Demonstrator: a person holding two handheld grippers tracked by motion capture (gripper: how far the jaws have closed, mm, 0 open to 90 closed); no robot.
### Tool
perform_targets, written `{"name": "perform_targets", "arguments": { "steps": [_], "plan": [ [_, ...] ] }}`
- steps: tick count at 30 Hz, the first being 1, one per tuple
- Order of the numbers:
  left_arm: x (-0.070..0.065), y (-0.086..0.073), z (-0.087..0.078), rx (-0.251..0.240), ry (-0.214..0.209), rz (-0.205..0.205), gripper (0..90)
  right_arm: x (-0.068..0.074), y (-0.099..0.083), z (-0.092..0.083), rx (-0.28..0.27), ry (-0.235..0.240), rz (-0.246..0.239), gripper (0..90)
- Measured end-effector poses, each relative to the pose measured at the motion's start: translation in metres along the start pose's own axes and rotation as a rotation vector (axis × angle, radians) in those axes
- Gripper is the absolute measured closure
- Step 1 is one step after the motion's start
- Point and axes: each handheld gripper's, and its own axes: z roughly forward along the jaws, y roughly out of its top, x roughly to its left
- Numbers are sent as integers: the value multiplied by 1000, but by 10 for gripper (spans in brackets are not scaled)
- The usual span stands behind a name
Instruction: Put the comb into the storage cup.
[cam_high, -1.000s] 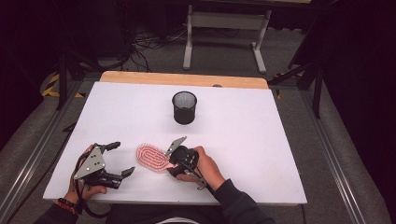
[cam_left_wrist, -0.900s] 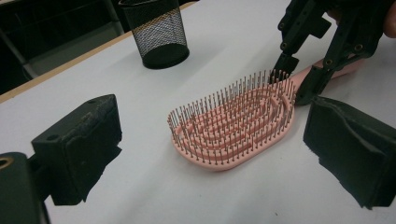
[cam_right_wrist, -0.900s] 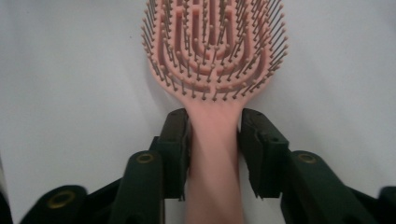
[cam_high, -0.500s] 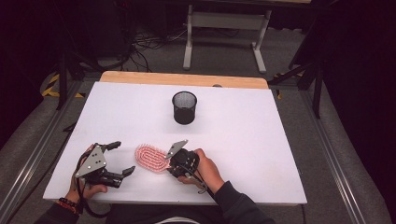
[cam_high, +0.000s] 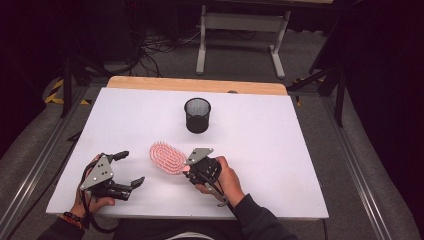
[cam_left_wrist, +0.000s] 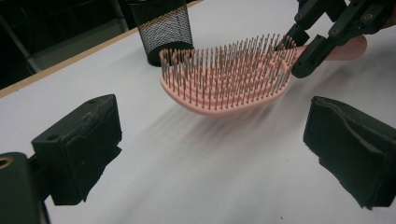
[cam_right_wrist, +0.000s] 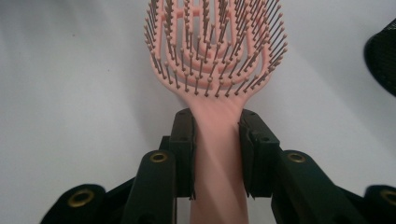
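Pink hairbrush (cam_right_wrist: 216, 60) handle sits clamped between right gripper (cam_right_wrist: 215, 154) jaws in its own view; left gripper (cam_left_wrist: 210, 149) jaws stand apart over the worktop (cam_left_wrist: 196, 177).

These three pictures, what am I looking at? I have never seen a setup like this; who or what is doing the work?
A person sits at a white table holding a hand-operated two-jaw gripper in each hand. The high view looks down from above; the other two come from cameras riding on the grippers. On the table stand a black mesh cup and a pink hairbrush. The right gripper is clamped on the brush's handle, bristles up. The left gripper rests open beside it, holding nothing.
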Motion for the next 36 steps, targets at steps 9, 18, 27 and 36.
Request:
{"name": "perform_targets", "arguments": {
  "steps": [9,18,27,36],
  "plan": [
    [-2,1,3,23,-14,8,58,-11,-9,-17,-99,-55,16,689],
    [-3,2,3,25,-26,16,66,-20,-15,-35,-164,-78,20,689],
    [-2,-1,10,69,-57,4,75,-23,-22,-52,-245,-143,12,689],
    [-3,-1,11,80,-52,17,75,-24,-27,-61,-285,-187,12,689]
  ]
}}
